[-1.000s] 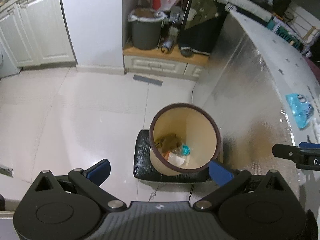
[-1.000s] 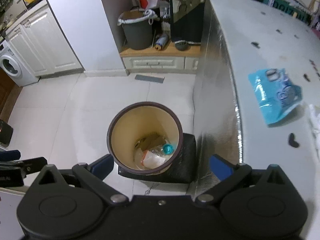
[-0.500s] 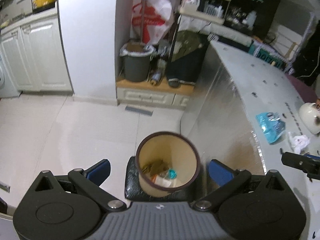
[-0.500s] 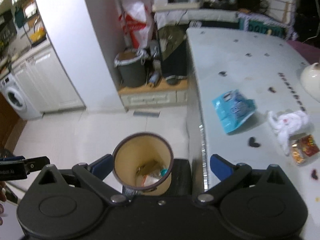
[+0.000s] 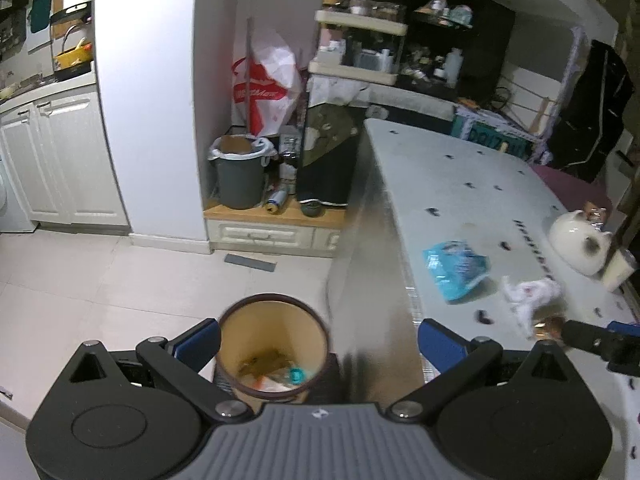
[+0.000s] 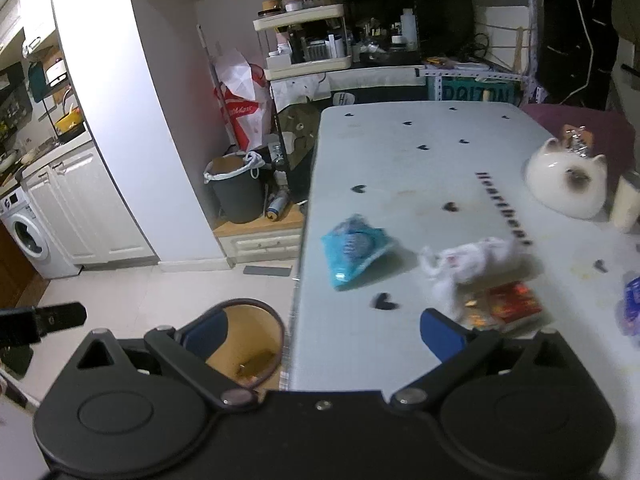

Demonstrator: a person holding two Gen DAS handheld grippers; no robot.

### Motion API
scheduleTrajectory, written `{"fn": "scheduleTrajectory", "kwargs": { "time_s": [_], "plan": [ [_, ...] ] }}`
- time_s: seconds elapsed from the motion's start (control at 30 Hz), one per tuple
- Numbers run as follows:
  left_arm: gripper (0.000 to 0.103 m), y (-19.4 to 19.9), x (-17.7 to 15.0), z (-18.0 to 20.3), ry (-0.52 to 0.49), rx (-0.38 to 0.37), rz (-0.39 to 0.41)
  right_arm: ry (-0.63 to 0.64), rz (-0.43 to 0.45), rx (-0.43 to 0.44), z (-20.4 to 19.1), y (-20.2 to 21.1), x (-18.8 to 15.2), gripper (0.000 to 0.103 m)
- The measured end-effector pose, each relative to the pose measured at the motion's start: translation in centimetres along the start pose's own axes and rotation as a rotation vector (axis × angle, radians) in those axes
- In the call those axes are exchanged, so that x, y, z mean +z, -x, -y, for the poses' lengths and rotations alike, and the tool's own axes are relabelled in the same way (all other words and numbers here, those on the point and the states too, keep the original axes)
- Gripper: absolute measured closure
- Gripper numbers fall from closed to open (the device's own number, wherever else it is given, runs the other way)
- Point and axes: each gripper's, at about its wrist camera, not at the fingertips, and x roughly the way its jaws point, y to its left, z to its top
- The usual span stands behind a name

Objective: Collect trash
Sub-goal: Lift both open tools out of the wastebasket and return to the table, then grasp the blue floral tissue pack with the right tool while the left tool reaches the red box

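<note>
Both hand-held grippers are empty, jaws spread wide: the left hand-held gripper (image 5: 319,340) hangs over the bin (image 5: 273,348) on the floor, which already has scraps in it, and the right hand-held gripper (image 6: 323,334) hangs over the near edge of the surface (image 6: 420,168). On the surface lie a blue wrapper (image 6: 354,252), a crumpled white tissue (image 6: 468,264) and, touching the tissue, a red-orange packet (image 6: 508,304). A white cat-shaped pot (image 6: 566,182) sits further back.

Washer (image 6: 25,236): far left, next to the white cabinets (image 6: 86,208)
Grey bin (image 5: 239,176): white liner, sitting on a low wooden ledge
Red-and-white bag (image 5: 266,84): hanging above that bin
Cat-shaped white pot (image 6: 566,182): on the table's far right
</note>
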Motion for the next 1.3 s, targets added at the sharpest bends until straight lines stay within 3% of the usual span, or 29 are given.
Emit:
{"fn": "scheduleTrajectory", "kwargs": {
  "time_s": [0.4,0.8,0.93,1.03,1.1,1.2,1.3],
  "plan": [
    [0.000,1.1,-2.4,12.2,-0.009,0.000,0.030,0.026,0.026,-0.027,12.9,3.0,0.0,0.000],
    [0.000,-2.2,-1.7,19.8,-0.117,-0.142,0.015,-0.046,0.020,-0.142,23.3,2.4,-1.0,0.000],
    [0.000,-3.4,-1.6,21.8,-0.163,-0.205,0.005,-0.146,0.004,-0.228,27.2,1.1,-1.3,0.000],
    [0.000,-4.7,-1.6,23.1,-0.221,-0.268,-0.005,-0.218,-0.032,-0.403,30.1,-0.5,-1.6,0.000],
    [0.000,-5.7,-1.6,24.2,-0.275,-0.298,-0.017,-0.270,-0.045,-0.463,31.8,-1.5,-2.1,0.000],
    [0.000,-7.4,-2.0,26.1,-0.382,-0.336,-0.045,-0.393,-0.069,-0.482,34.4,-2.6,-2.8,0.001],
    [0.000,-9.2,-2.6,28.1,-0.515,-0.405,-0.080,-0.511,-0.073,-0.462,36.6,-3.4,-3.6,0.008]
  ]
}}
